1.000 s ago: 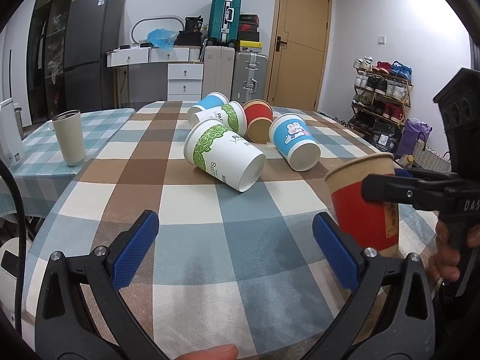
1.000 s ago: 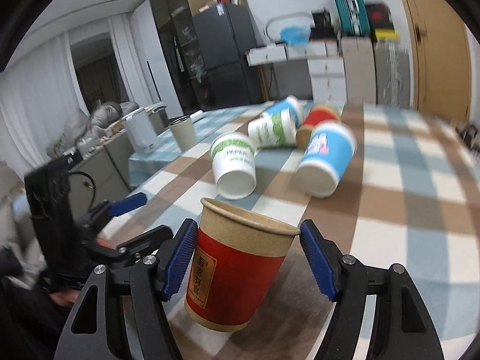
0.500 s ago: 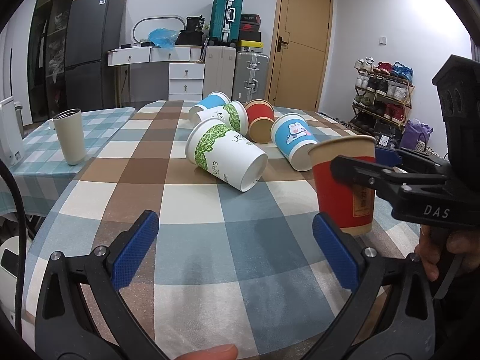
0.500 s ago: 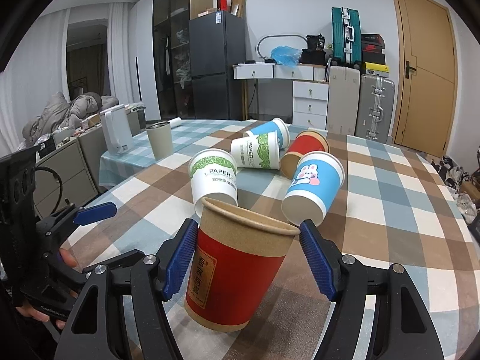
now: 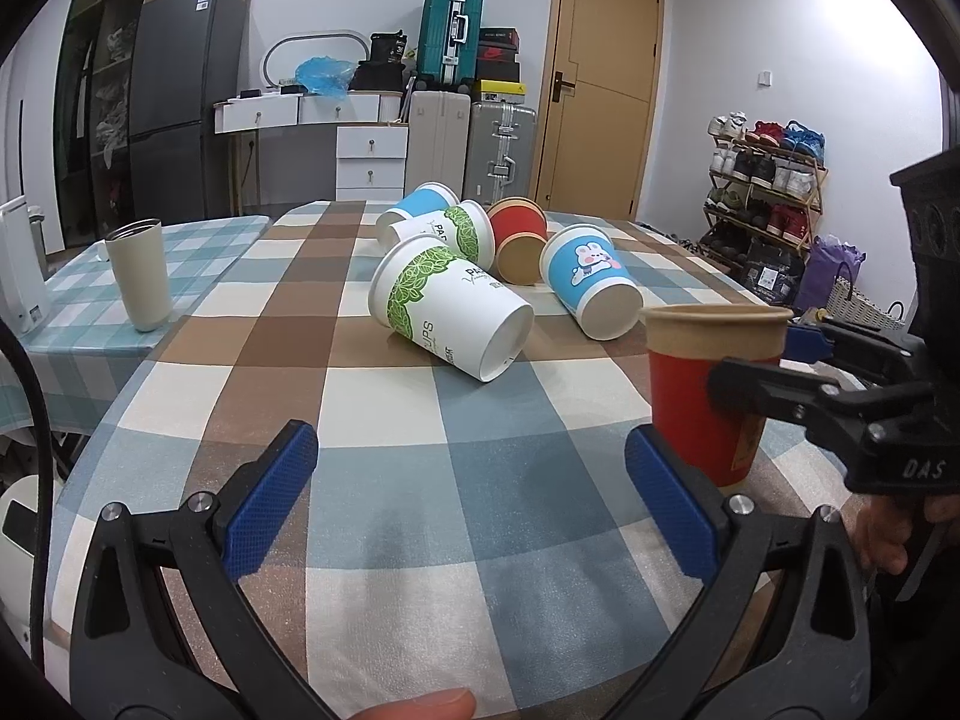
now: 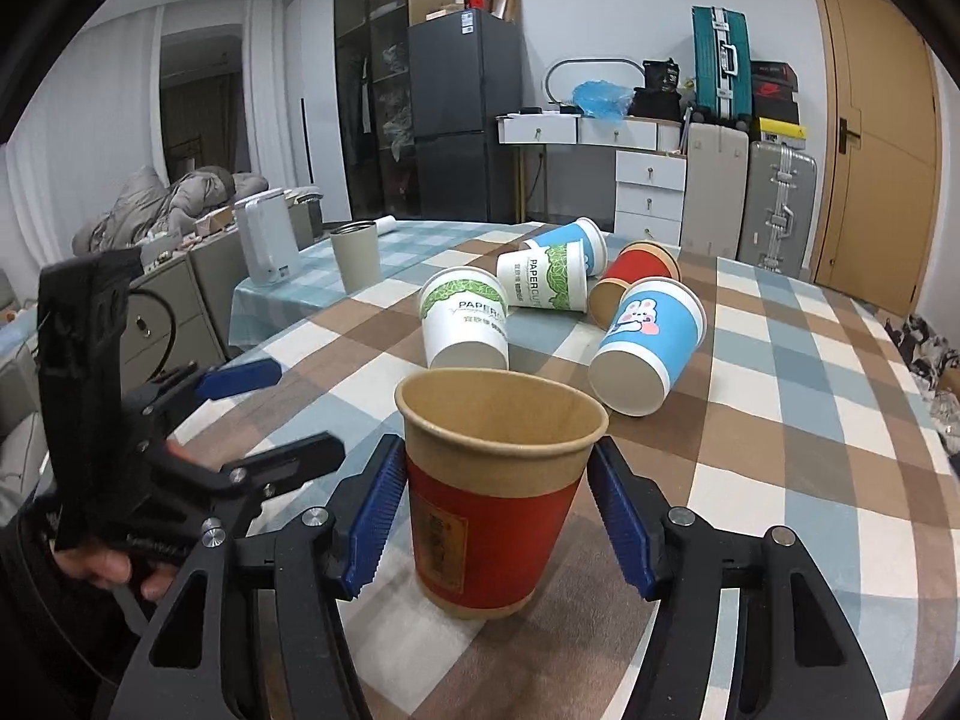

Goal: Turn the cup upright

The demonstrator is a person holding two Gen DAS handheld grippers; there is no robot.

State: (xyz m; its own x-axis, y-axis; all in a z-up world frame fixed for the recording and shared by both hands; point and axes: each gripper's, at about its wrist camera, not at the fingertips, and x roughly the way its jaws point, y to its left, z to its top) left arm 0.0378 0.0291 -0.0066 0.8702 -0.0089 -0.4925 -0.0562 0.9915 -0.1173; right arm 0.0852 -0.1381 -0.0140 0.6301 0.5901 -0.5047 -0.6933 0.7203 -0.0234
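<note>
A red paper cup with a brown rim (image 6: 492,498) stands upright on the checked tablecloth, between the blue pads of my right gripper (image 6: 498,516). The left pad touches it; a small gap shows at the right pad. The cup also shows in the left wrist view (image 5: 708,384) at the right, with the right gripper's black arm in front of it. My left gripper (image 5: 474,504) is open and empty above the near tablecloth. Several other cups lie on their sides farther back: a green-leaf cup (image 5: 450,312), a blue rabbit cup (image 5: 591,282), a red cup (image 5: 519,237).
A beige tumbler (image 5: 141,273) stands on a second checked table at the left, next to a white appliance (image 6: 267,246). The table's right edge (image 6: 924,420) drops toward a shoe rack (image 5: 762,180). Suitcases and drawers stand at the back wall.
The red cup has come down onto the tablecloth, nearer and upright. The right jaws have eased off it a little. The left gripper has not moved.
</note>
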